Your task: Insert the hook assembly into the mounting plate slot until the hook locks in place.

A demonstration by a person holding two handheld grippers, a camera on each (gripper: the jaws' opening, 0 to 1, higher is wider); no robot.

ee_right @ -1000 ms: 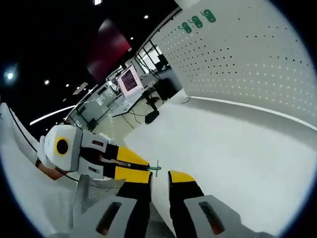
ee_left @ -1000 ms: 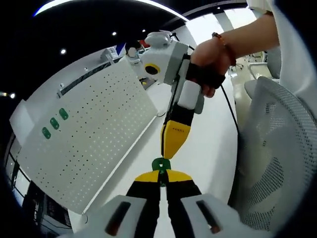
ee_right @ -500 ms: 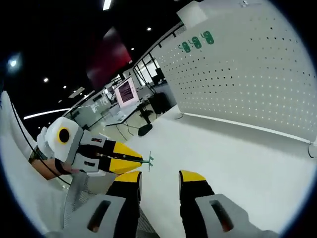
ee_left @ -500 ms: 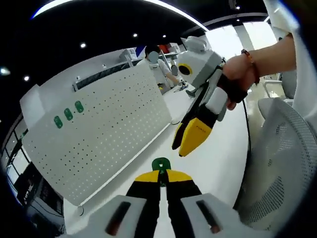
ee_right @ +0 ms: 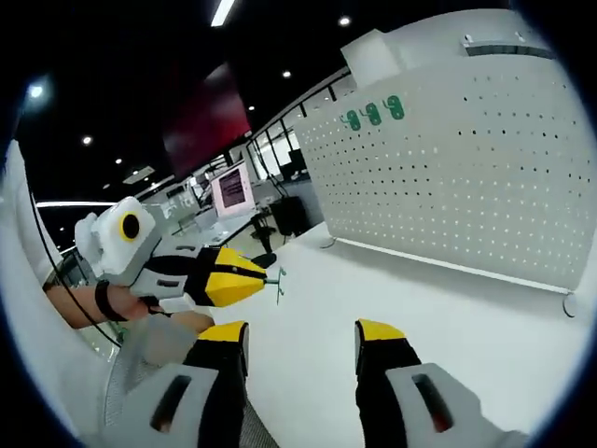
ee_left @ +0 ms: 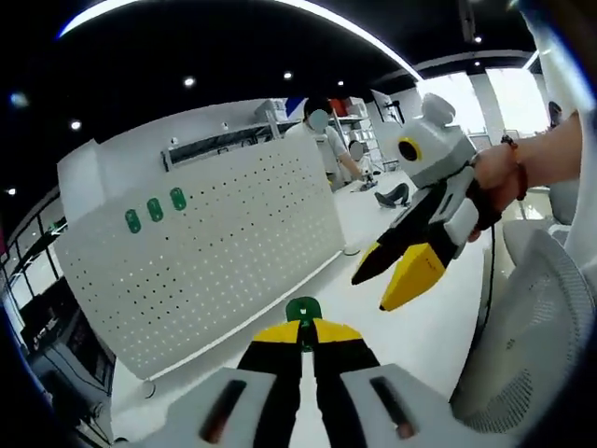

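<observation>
A white perforated mounting plate stands upright on the white table, with three green hooks near its upper left corner. It shows again as the plate in the right gripper view, hooks at its top. My left gripper is shut on a green hook assembly, short of the plate. That gripper enters the right gripper view from the left, the thin green hook at its tip. My right gripper is open and holds nothing; it appears as a gripper right of the hook.
The white table top stretches in front of the plate. A white mesh chair back stands at the right. A person sits behind the plate among desks, and monitors stand in the dark background.
My right gripper has opened wider and drawn away from the hook to the right. Both views have swung so the plate looks more upright and nearer.
</observation>
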